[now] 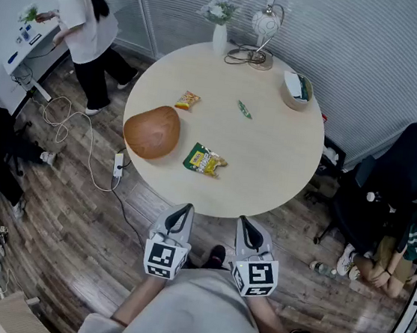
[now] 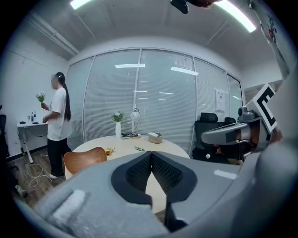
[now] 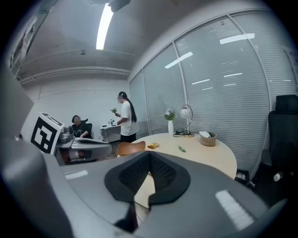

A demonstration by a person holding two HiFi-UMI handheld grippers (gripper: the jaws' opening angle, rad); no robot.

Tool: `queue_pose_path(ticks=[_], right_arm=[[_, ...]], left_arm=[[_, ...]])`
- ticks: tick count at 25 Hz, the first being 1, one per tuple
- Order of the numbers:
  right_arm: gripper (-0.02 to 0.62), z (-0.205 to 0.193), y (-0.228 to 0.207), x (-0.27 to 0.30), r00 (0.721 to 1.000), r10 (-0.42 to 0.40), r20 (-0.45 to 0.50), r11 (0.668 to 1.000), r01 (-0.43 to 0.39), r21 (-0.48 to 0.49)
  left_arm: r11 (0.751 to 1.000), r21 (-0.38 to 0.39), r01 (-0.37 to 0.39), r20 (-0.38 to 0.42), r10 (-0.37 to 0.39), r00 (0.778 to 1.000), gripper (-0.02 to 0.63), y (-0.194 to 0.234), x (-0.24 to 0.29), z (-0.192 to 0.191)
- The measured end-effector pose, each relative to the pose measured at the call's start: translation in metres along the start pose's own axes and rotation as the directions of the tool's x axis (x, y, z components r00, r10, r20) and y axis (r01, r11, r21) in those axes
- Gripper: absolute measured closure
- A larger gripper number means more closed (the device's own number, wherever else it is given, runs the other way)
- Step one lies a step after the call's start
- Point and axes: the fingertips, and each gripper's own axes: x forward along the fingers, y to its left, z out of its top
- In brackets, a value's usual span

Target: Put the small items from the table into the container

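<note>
Three small packets lie on the round beige table: an orange one, a slim green one and a yellow-green one. A brown wooden bowl sits at the table's left edge, and a small basket stands at the back right. Both grippers hover side by side just off the near edge, pointing at the table. My left gripper is shut and empty, as is my right gripper. In the left gripper view the bowl lies ahead to the left; in the right gripper view the basket shows far right.
A white vase with flowers and a lamp with its cable stand at the table's far edge. One person stands at the upper left, another crouches at the right beside black chairs. A power strip lies on the floor.
</note>
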Motion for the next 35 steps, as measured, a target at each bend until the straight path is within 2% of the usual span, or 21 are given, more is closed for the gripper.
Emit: queue_pose_path(ticks=[7, 12, 18, 21, 25, 29, 35], right_arm=[[0.592, -0.005, -0.012, -0.002, 0.993, 0.118, -0.005, 0.993, -0.117, 0.032], [0.592, -0.002, -0.022, 0.005, 0.988, 0.149, 0.039, 0.988, -0.150, 0.035], [0.592, 0.000, -0.019, 0.037, 0.982, 0.183, 0.042, 0.982, -0.184, 0.033], [0.547, -0.001, -0.013, 0.063, 0.982, 0.190, 0.021, 0.982, -0.190, 0.021], [0.495, -0.014, -0.008, 0.112, 0.984, 0.173, -0.048, 0.985, -0.173, 0.011], [0.438, -0.044, -0.010, 0.170, 0.979, 0.127, -0.158, 0.992, -0.124, 0.034], [0.426, -0.112, -0.013, 0.237, 0.929, 0.049, -0.366, 0.999, -0.051, 0.004]], left_arm=[[1.000, 0.019, -0.021, 0.005, 0.021, 1.000, 0.609, -0.019, 0.017, 0.008], [0.999, 0.005, -0.036, -0.008, 0.036, 0.999, 0.609, -0.027, 0.020, 0.006], [0.999, -0.006, -0.050, -0.020, 0.050, 0.999, 0.607, -0.008, 0.033, 0.001], [0.999, 0.010, -0.046, -0.024, 0.046, 0.999, 0.607, 0.010, 0.048, -0.002], [0.999, 0.021, -0.025, -0.031, 0.026, 0.999, 0.607, 0.043, 0.074, -0.002], [0.998, 0.057, 0.026, -0.059, -0.023, 0.998, 0.607, 0.077, 0.103, -0.002], [0.989, 0.081, 0.122, -0.074, -0.116, 0.990, 0.607, 0.118, 0.130, 0.001]])
